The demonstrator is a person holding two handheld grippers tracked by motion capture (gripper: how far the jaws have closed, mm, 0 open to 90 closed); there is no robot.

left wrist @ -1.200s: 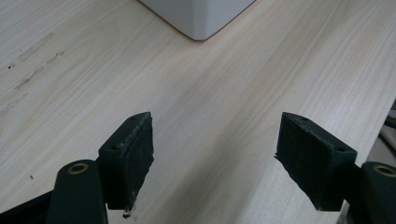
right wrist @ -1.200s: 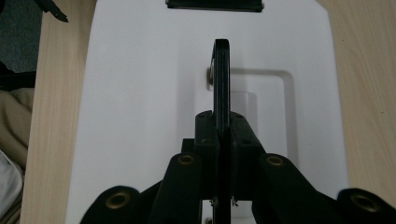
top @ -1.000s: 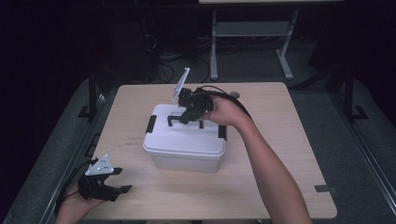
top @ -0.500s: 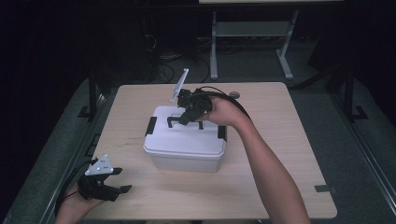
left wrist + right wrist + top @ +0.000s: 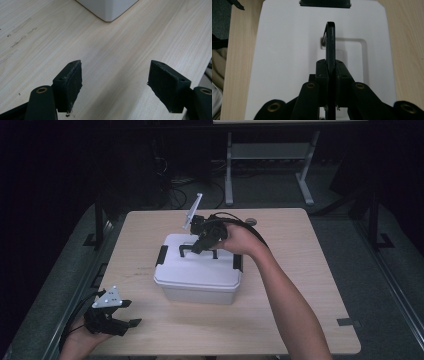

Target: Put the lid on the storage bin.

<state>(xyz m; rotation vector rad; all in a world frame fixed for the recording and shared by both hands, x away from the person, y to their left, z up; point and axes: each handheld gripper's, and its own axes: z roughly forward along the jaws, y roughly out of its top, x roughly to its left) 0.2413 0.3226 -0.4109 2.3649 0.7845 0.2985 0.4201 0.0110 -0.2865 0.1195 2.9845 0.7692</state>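
Note:
A white lidded box [image 5: 200,272] stands in the middle of the table, with black latches on its left and right ends. Its black handle [image 5: 192,247] is raised upright off the lid [image 5: 287,50]. My right gripper [image 5: 204,241] is shut on that black handle [image 5: 330,42], and the pads clamp the bar from both sides. My left gripper [image 5: 131,323] rests low near the table's front left corner, open, with nothing between its fingers [image 5: 71,82]. A corner of the white box [image 5: 107,8] shows ahead of it.
The light wooden table [image 5: 310,270] has bare surface to the right and in front of the box. A small round grey object [image 5: 251,222] lies near the far edge. A metal stand [image 5: 270,160] is on the dark floor beyond.

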